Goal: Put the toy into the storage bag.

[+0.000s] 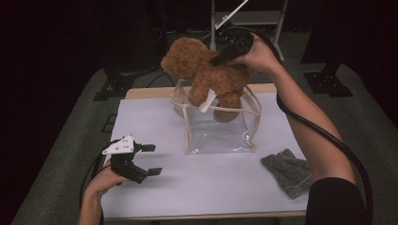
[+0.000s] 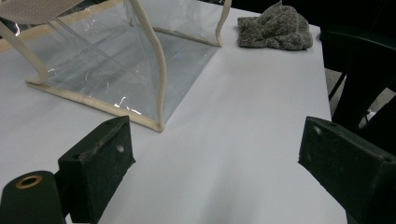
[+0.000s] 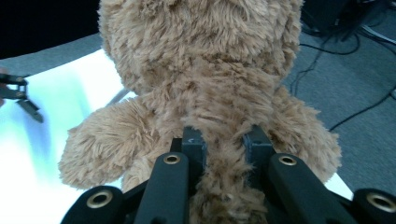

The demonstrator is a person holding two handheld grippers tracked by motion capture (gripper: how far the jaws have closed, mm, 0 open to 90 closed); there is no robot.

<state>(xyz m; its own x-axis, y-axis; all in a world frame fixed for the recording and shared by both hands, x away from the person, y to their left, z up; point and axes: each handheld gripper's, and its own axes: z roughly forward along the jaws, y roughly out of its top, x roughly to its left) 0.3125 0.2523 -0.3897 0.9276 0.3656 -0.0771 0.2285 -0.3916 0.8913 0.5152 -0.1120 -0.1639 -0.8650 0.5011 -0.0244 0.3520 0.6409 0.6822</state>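
One bear, one bag, one cloth, two grippers

One brown teddy bear [image 1: 206,75] hangs in the right gripper [image 1: 220,58], pinched at its back. In the right gripper view the two black jaws are drawn in tight, each sunk into the plush of the bear [image 3: 201,79], with a ridge of fur squeezed between them. Seen from above, the bear sits just ahead of and below that gripper, tilted with its head away from the hand, and its legs and a white tag dip into the mouth of the bag.

One clear plastic bag [image 1: 220,131] with cream edging stands open on the table right under the gripped bear, on the white sheet [image 1: 155,122] that covers the tabletop.

One grey knitted cloth [image 1: 287,171] lies crumpled on the sheet below the right forearm, well apart from the bag.

Left gripper [image 1: 149,159] rests low over the sheet, well apart from the right one. Its jaws stand wide with nothing between them. In its own view the bag [image 2: 116,70] is just ahead of the jaws, and the cloth [image 2: 275,28] lies farther off beyond them.
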